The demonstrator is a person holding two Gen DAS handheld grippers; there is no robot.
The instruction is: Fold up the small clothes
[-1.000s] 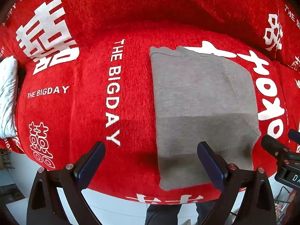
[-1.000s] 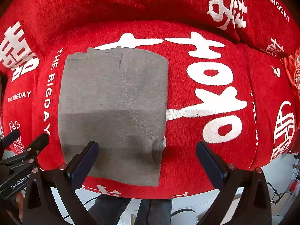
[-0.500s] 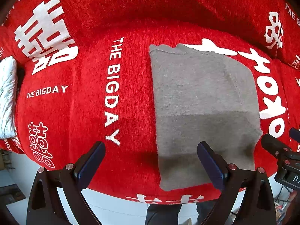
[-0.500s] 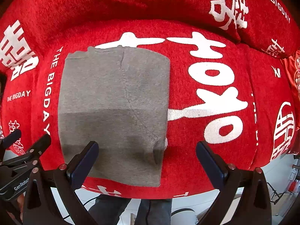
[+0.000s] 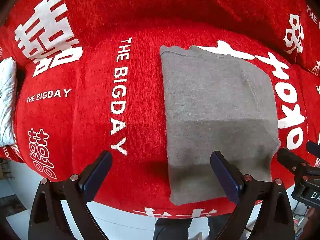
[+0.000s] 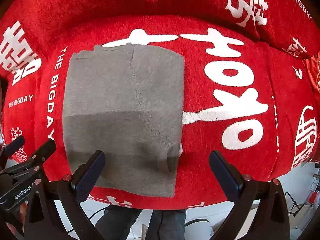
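- Two grippers are hovering above the near edge of a red printed cover [image 5: 140, 104], neither touching anything.
- The left gripper [image 5: 161, 172] is holding its fingers spread wide apart, with nothing between them.
- The right gripper [image 6: 157, 171] is likewise standing fully spread and gripping nothing.
- The grey garment [image 6: 124, 116] is lying flat on the cover, folded into a rectangle with a stitched seam running down it.
- In the left wrist view, the garment [image 5: 218, 116] is sitting at 3 o'clock from centre; the gripper's right finger is overlapping its near edge.
- In the right wrist view, it is sitting at 9 o'clock.
- A white pillow [image 5: 7, 100] is lying at 9 o'clock in the left wrist view.
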